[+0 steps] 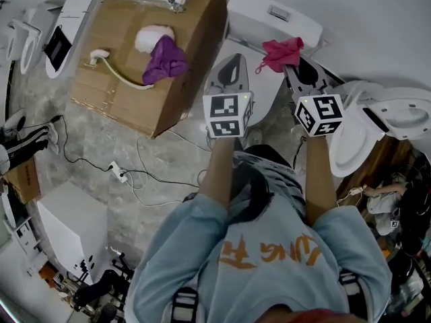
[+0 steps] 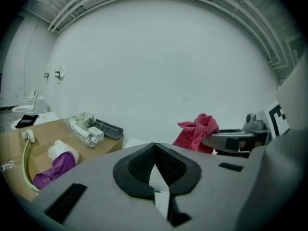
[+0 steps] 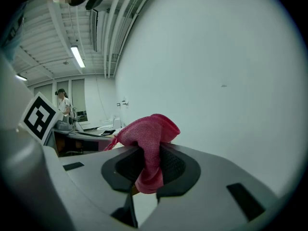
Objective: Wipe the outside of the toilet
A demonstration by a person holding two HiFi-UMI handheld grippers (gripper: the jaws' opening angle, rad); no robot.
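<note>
1. Head view: my left gripper [image 1: 233, 64] and right gripper [image 1: 297, 70] were both held out over the white toilet [image 1: 264, 86], side by side. The pink cloth [image 1: 281, 51] hung bunched at the right gripper's tip, just in front of the toilet's tank [image 1: 269, 20]. I could not tell whether the cloth touched the porcelain.
2. Same view: a cardboard box [image 1: 182, 59] stood to the left of the toilet, with a purple cloth [image 1: 166, 60] and a pale hose [image 1: 121, 75] on top. A second toilet [image 1: 394, 113] stood to the right.
3. Left gripper view: my jaws were together, pads meeting at the tips with nothing between them [image 2: 155, 150]. The pink cloth [image 2: 197, 130] showed to the right, at the tip of the right gripper [image 2: 226, 141]. The cardboard box [image 2: 43, 139] and purple cloth [image 2: 55, 170] lay to the left, against a white wall [image 2: 159, 66].
4. Right gripper view: my jaws were clamped on the pink cloth [image 3: 149, 143], which bulged up above the pads [image 3: 171, 165] and hung down between them. A person [image 3: 61, 103] stood far off at the left.
</note>
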